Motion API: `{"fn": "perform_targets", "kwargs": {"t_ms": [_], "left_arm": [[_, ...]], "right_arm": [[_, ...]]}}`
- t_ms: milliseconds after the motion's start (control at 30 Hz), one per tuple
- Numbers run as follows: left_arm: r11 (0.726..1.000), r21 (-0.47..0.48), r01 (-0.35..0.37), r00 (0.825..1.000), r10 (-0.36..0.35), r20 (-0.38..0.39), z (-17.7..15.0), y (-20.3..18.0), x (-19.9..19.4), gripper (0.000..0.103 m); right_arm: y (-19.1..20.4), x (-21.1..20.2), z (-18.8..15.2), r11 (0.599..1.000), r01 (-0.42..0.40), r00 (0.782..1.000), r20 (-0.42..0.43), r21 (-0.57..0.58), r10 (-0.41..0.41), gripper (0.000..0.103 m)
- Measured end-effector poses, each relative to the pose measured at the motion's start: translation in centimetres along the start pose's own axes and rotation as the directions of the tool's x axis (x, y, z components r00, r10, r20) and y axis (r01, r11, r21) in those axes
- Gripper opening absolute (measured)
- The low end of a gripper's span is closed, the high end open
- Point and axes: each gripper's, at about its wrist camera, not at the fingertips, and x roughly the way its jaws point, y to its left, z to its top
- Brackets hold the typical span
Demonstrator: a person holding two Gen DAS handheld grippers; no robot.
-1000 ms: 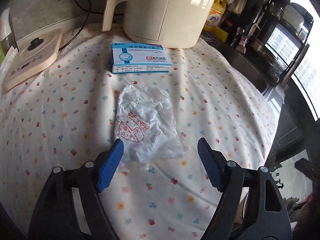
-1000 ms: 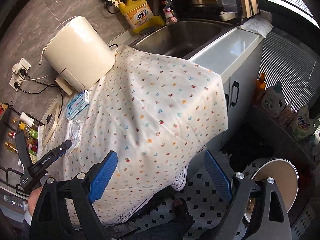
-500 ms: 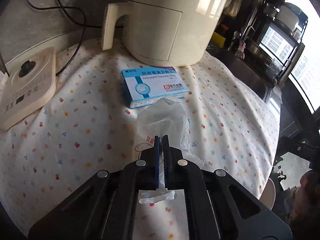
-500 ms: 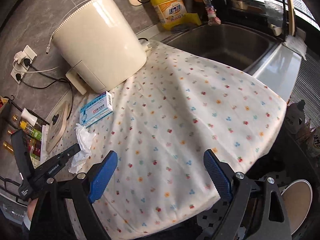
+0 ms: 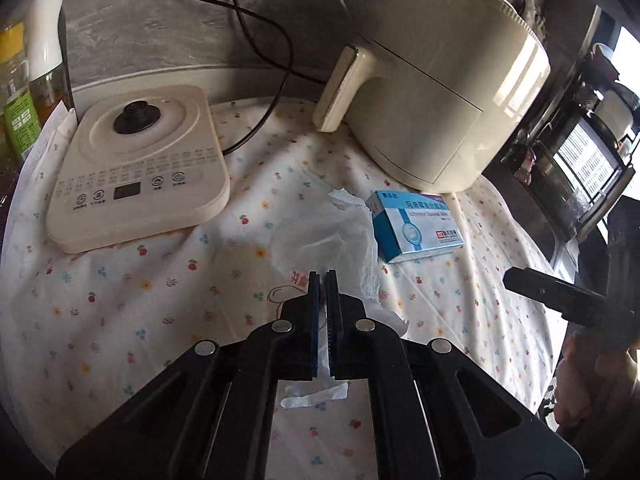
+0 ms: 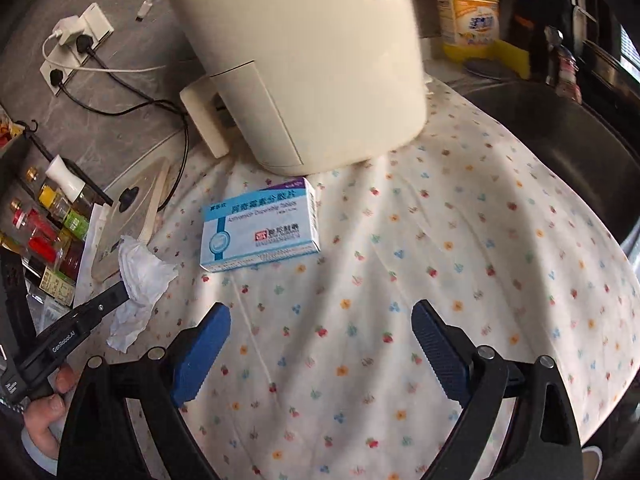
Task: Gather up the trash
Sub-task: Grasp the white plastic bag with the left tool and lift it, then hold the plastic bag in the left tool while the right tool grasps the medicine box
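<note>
My left gripper (image 5: pixel 322 280) is shut on a crumpled clear plastic wrapper (image 5: pixel 332 240) with a red print and holds it just above the flowered cloth. The wrapper also shows in the right wrist view (image 6: pixel 140 276), hanging from the left gripper (image 6: pixel 120 296). A blue and white medicine box (image 5: pixel 416 226) lies on the cloth to the right of the wrapper, in front of the appliance; it sits ahead of my right gripper (image 6: pixel 320 344), which is open and empty above the cloth (image 6: pixel 440 264).
A cream air fryer (image 6: pixel 304 60) stands behind the box. A flat cream cooker base (image 5: pixel 136 168) lies at the left, with bottles (image 6: pixel 52 224) beyond it. A sink (image 6: pixel 560 152) and a yellow detergent jug (image 6: pixel 468 12) are at the right.
My left gripper closed on the wrapper and lifted it, swinging left. My right gripper moved in over the cloth towards the medicine box and stayed open.
</note>
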Motion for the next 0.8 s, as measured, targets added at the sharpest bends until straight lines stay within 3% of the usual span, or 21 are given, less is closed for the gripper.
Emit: {"fn": "perform_targets", "kwargs": {"t_ms": [400, 500, 567, 633, 733, 800], "left_arm": [[0.997, -0.07, -0.034, 0.999, 0.036, 0.017, 0.3, 3.2, -0.2, 0.004], [0.996, -0.083, -0.045, 0.999, 0.046, 0.015, 0.0, 3.7, -0.3, 0.004], [0.994, -0.091, -0.052, 0.998, 0.053, 0.014, -0.1, 4.2, -0.3, 0.004], [0.993, -0.1, -0.057, 0.998, 0.059, 0.016, -0.2, 4.6, -0.4, 0.004], [0.992, -0.11, -0.066, 0.998, 0.068, 0.016, -0.3, 4.9, -0.3, 0.004], [0.991, -0.114, -0.069, 0.997, 0.072, 0.019, -0.3, 5.1, -0.4, 0.004]], "right_arm": [[3.0, 6.1, 3.7, 0.994, -0.012, 0.999, -0.048, -0.107, 0.007, 0.09], [3.8, 6.3, 3.0, 0.99, -0.074, 0.994, -0.092, -0.119, 0.063, 0.076], [4.5, 6.3, 2.2, 0.981, -0.136, 0.984, -0.131, -0.14, 0.118, 0.057], [5.3, 6.3, 1.4, 0.971, -0.17, 0.976, -0.164, -0.171, 0.142, 0.049], [6.0, 5.8, 0.5, 0.96, -0.182, 0.973, -0.178, -0.215, 0.144, 0.05], [6.5, 5.6, 0.5, 0.955, -0.15, 0.98, -0.165, -0.255, 0.11, 0.073]]}}
